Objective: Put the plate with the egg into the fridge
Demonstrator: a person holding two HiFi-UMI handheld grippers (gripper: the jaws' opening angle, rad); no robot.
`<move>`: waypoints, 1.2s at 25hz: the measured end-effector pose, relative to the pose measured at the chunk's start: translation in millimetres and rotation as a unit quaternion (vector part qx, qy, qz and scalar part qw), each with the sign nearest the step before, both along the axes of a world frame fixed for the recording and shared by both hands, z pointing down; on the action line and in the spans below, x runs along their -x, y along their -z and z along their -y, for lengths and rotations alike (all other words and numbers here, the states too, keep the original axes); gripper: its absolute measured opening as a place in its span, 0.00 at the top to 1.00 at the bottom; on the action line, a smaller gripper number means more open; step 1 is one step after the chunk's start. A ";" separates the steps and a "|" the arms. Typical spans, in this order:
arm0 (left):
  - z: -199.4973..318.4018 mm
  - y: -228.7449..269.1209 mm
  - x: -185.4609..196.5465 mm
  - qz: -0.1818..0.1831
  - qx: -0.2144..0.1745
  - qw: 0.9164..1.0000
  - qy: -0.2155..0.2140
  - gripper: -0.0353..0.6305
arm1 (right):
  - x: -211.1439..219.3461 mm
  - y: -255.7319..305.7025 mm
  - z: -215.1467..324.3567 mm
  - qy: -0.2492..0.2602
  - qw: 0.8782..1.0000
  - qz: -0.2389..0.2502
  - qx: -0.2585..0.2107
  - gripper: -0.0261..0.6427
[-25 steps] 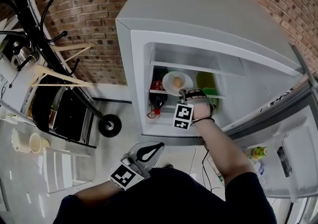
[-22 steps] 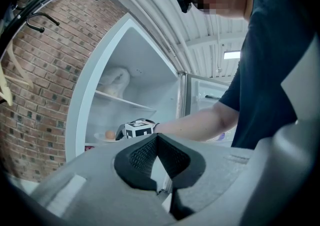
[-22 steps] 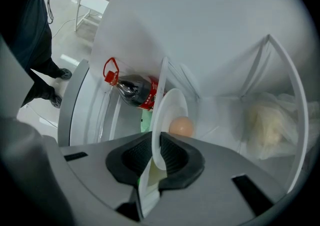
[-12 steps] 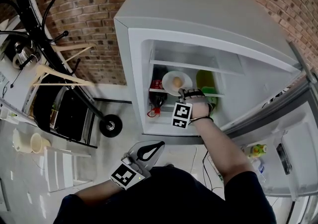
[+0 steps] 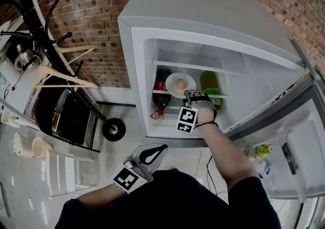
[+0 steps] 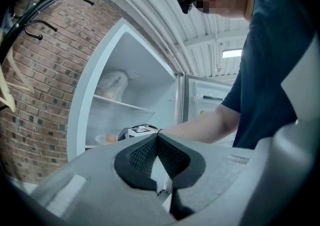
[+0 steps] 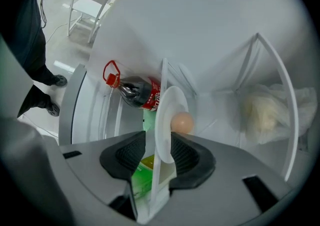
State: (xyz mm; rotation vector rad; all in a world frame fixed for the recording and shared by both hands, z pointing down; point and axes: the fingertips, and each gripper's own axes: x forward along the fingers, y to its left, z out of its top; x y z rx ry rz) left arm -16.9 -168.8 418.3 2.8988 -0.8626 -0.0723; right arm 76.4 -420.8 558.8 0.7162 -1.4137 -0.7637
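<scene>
The white plate (image 5: 180, 82) with a brown egg (image 5: 181, 84) rests on the glass shelf (image 5: 163, 92) inside the open fridge (image 5: 203, 14). My right gripper (image 5: 193, 95) reaches in at the plate's near rim. In the right gripper view the plate (image 7: 166, 120) and egg (image 7: 182, 122) stand edge-on between the jaws of the right gripper (image 7: 157, 155). The jaws are opening, with a gap at each pad. My left gripper (image 5: 152, 154) hangs low by my body. In its own view the left gripper (image 6: 157, 140) is shut and empty.
A cola bottle (image 7: 137, 92) lies below the shelf at the left. A green container (image 5: 209, 83) stands right of the plate. A white bag (image 7: 265, 109) sits in the upper compartment. The fridge door (image 5: 299, 136) hangs open at right, holding bottles (image 5: 261, 150). A coat rack (image 5: 40, 14) stands left.
The right hand has barely shifted at the shelf, and the plate stays in the same place. The left gripper has not moved.
</scene>
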 end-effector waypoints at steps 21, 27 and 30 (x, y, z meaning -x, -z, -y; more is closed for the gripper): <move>3.7 1.6 -12.0 0.012 -0.008 0.999 -0.032 0.95 | 35.3 65.1 -153.9 -0.026 0.927 0.372 0.034 0.76; 3.1 1.6 -15.8 0.016 -0.006 0.999 -0.039 0.95 | 50.1 87.7 -186.0 -0.017 0.883 0.463 0.080 0.87; 2.6 1.5 -17.8 0.019 -0.007 0.999 -0.043 0.95 | 57.5 95.6 -201.7 -0.013 0.850 0.515 0.109 0.90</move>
